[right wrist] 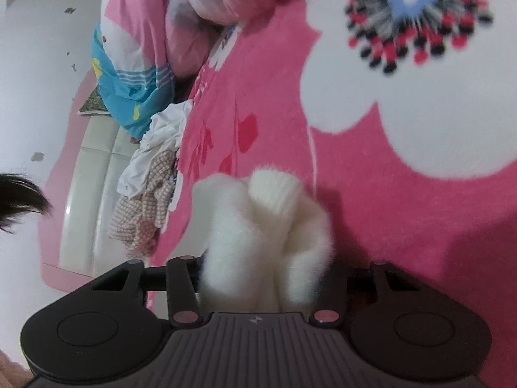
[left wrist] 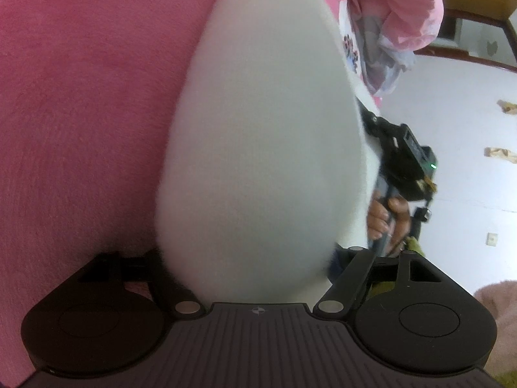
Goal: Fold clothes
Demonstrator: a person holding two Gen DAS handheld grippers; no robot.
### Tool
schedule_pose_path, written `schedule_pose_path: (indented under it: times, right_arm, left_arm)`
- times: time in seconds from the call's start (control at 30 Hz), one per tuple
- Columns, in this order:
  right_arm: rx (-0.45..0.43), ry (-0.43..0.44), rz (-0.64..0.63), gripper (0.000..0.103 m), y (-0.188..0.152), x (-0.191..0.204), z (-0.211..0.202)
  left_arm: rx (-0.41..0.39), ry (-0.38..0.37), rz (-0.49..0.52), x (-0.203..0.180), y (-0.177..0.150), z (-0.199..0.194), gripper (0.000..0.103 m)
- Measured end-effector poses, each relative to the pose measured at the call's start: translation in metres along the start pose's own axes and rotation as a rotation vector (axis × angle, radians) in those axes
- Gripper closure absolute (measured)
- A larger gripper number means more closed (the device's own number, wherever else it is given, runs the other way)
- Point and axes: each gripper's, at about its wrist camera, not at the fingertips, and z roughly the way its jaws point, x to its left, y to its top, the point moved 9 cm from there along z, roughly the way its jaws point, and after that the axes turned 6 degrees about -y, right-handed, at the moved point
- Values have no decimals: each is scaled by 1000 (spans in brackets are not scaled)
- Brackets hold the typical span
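A white fluffy garment (left wrist: pixel 258 148) fills the middle of the left wrist view, raised over a pink blanket (left wrist: pixel 80 113). It runs down into my left gripper (left wrist: pixel 248 255), whose jaws stand wide around a thick fold; the fingertips are hidden by the cloth. To the right a hand (left wrist: pixel 384 216) holds my right gripper's black body (left wrist: pixel 407 165) against the garment's edge. In the right wrist view a bunched end of the garment (right wrist: pixel 261 223) sticks up from between the jaws of my right gripper (right wrist: pixel 261 262), which pinch it; the fingertips are covered.
The pink blanket with white flower shapes (right wrist: pixel 404 226) lies under both grippers. A pink and blue bedding pile (right wrist: pixel 129 80) and a heap of white and checked clothes (right wrist: pixel 148 187) sit at its left edge. White floor (left wrist: pixel 468 187) and a wooden frame (left wrist: pixel 478 16) lie beyond.
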Motion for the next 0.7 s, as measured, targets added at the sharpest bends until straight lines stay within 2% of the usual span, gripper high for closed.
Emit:
schedule_pose_path:
  times: [0.17, 0.47, 0.7]
  right_arm:
    - [-48, -30, -91, 57, -2, 26, -18]
    - [-133, -41, -150, 58, -8, 62, -65]
    - [-251, -96, -137, 58, -40, 83, -137]
  left_arm:
    - [-37, 40, 23, -10, -5, -2, 32]
    - [-95, 30, 97, -49, -30, -9, 33]
    - [-50, -13, 184, -90, -70, -8, 33]
